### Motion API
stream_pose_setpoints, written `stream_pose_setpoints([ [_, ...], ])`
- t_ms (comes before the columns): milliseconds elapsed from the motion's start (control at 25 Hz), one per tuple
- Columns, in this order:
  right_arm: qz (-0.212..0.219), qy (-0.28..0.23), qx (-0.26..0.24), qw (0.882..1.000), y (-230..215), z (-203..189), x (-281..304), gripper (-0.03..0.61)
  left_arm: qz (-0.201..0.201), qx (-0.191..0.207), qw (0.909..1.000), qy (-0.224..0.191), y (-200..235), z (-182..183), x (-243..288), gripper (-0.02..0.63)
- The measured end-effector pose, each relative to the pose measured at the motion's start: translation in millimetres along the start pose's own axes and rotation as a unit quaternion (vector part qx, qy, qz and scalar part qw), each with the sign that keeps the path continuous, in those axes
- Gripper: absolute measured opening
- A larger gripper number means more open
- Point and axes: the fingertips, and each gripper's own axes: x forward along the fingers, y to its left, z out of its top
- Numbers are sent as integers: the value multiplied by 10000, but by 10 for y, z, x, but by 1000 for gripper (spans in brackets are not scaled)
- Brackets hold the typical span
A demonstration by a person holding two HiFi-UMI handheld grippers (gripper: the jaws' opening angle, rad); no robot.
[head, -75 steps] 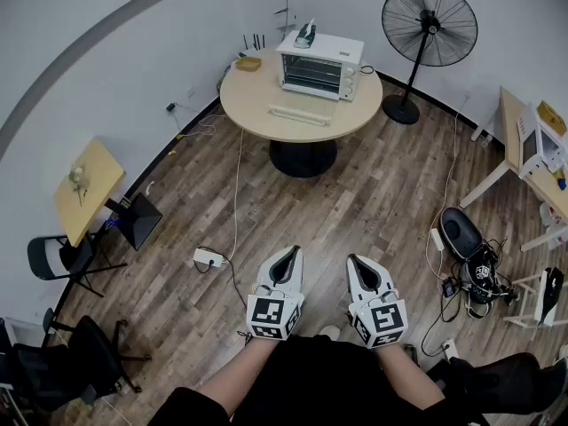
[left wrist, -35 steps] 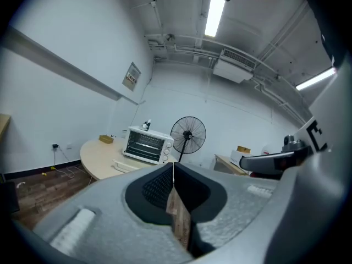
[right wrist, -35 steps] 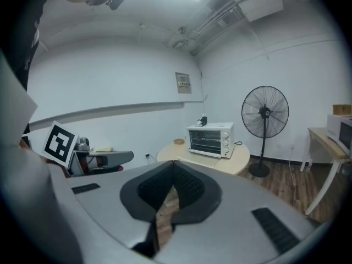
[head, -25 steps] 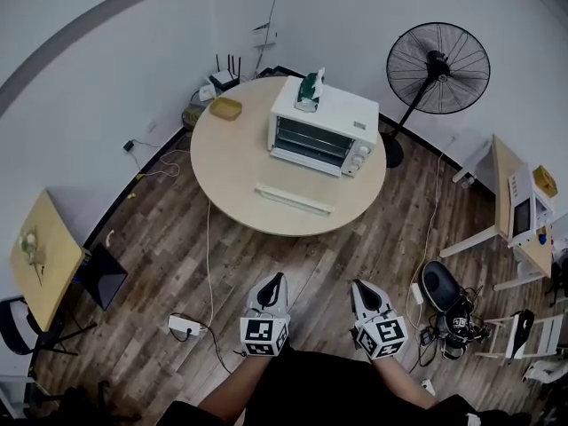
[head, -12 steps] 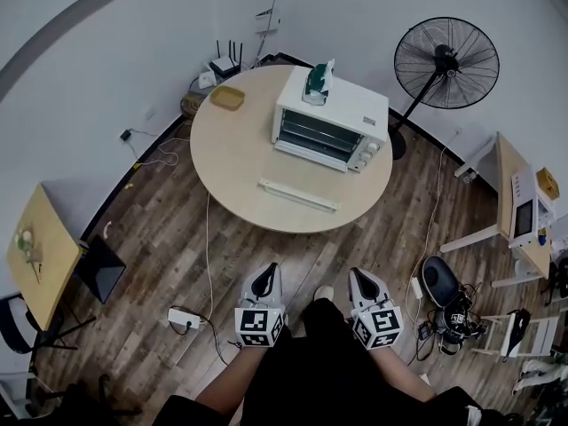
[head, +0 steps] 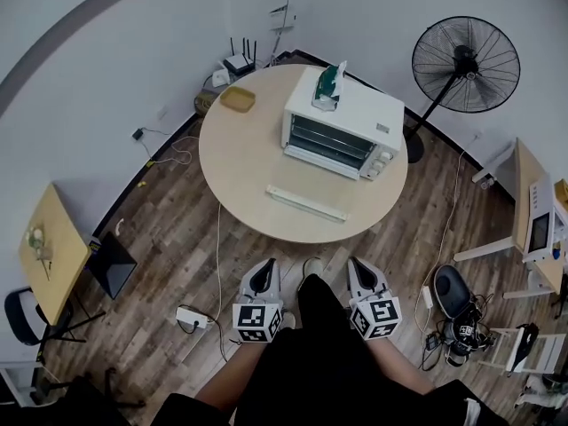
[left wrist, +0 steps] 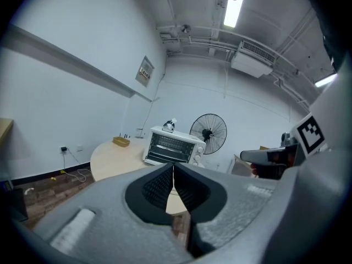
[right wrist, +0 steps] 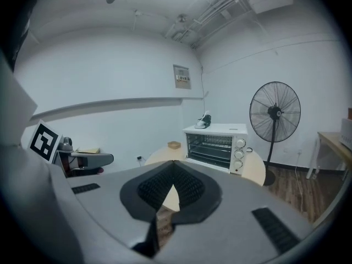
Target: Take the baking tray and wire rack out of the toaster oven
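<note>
Left gripper (head: 267, 266) and right gripper (head: 356, 264) are both hanging low in front of the person, jaws pinched fully together and gripping nothing. The toaster oven (head: 344, 118) is sitting door-closed on the round table (head: 240, 162), well ahead of them, with the wire rack (head: 327, 138) showing through the glass.

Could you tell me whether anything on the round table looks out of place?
Only mildly: a green-and-white object sits on top of the toaster oven, an odd spot if it heats up. Nothing looks spilled or tipped.
</note>
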Motion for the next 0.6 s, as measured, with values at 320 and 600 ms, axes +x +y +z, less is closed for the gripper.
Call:
stream_pose_setpoints([
  [320, -102, -132, 503, 9986, -747, 281, 780, 0, 56, 146, 9996, 227, 189, 371, 1104, 18],
  [600, -112, 23, 620, 9980, -1420, 422, 1351, 0, 4, 183, 9978, 631, 120, 383, 2059, 19],
])
